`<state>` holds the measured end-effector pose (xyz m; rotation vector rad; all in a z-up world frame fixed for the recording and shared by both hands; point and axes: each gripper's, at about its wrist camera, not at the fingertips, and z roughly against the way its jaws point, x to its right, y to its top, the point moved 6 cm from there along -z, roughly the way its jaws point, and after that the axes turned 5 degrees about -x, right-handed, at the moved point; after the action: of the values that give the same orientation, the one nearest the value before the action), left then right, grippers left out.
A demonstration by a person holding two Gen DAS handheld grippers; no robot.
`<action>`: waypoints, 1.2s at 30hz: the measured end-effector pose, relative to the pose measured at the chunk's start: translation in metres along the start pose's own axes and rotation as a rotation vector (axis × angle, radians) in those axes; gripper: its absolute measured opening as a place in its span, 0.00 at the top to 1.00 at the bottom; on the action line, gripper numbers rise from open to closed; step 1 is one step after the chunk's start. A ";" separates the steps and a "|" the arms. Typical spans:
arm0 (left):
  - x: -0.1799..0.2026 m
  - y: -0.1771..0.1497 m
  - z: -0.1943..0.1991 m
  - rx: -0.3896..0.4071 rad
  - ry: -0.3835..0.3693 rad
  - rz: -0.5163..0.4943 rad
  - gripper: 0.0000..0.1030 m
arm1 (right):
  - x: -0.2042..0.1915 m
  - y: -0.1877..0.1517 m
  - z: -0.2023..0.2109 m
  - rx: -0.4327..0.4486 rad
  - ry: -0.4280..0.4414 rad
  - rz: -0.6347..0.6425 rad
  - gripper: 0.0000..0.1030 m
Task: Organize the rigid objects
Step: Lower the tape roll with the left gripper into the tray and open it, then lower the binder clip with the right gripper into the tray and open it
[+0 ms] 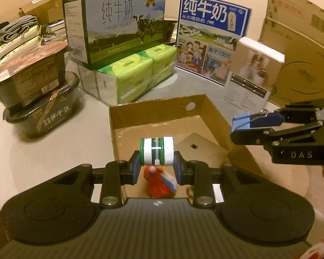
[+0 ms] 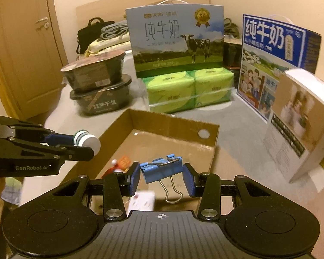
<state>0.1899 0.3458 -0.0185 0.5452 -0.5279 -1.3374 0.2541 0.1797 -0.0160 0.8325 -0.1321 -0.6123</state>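
Note:
My left gripper [image 1: 157, 165] is shut on a green and white jar [image 1: 157, 150], held on its side over the open cardboard box [image 1: 155, 108]. It also shows in the right wrist view [image 2: 86, 140]. My right gripper [image 2: 161, 178] holds a blue binder clip [image 2: 161, 169] between its pads over the same box [image 2: 172, 120]; the right pad looks slightly off the clip. From the left wrist view the clip [image 1: 240, 122] sits over the box's right wall. A red toy [image 1: 159, 182] and a white card [image 2: 141, 200] lie inside the box.
Behind the box stand a green milk carton [image 1: 118, 21] on tissue packs [image 1: 136, 73], a blue milk carton [image 1: 211, 36], a leaning book [image 1: 252, 73] and a big cardboard box [image 1: 302, 49]. Two stacked black food bowls [image 1: 36, 95] stand at left.

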 end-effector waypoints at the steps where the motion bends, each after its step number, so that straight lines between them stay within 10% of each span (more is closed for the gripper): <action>1: -0.002 0.004 -0.006 -0.003 0.004 -0.008 0.73 | 0.002 0.004 -0.006 -0.004 -0.001 0.007 0.58; 18: -0.019 0.040 -0.081 -0.047 0.024 -0.057 0.73 | 0.032 0.034 -0.087 -0.051 -0.002 0.009 0.58; 21: -0.023 0.042 -0.081 -0.027 0.037 -0.038 0.56 | 0.036 0.033 -0.092 -0.052 -0.002 -0.002 0.58; 36: -0.025 0.039 -0.063 -0.009 0.021 -0.046 0.56 | 0.034 0.039 -0.092 -0.056 0.017 -0.039 0.58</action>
<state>0.2559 0.3800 -0.0424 0.5660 -0.4948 -1.3758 0.3313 0.2403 -0.0541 0.7873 -0.0828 -0.6432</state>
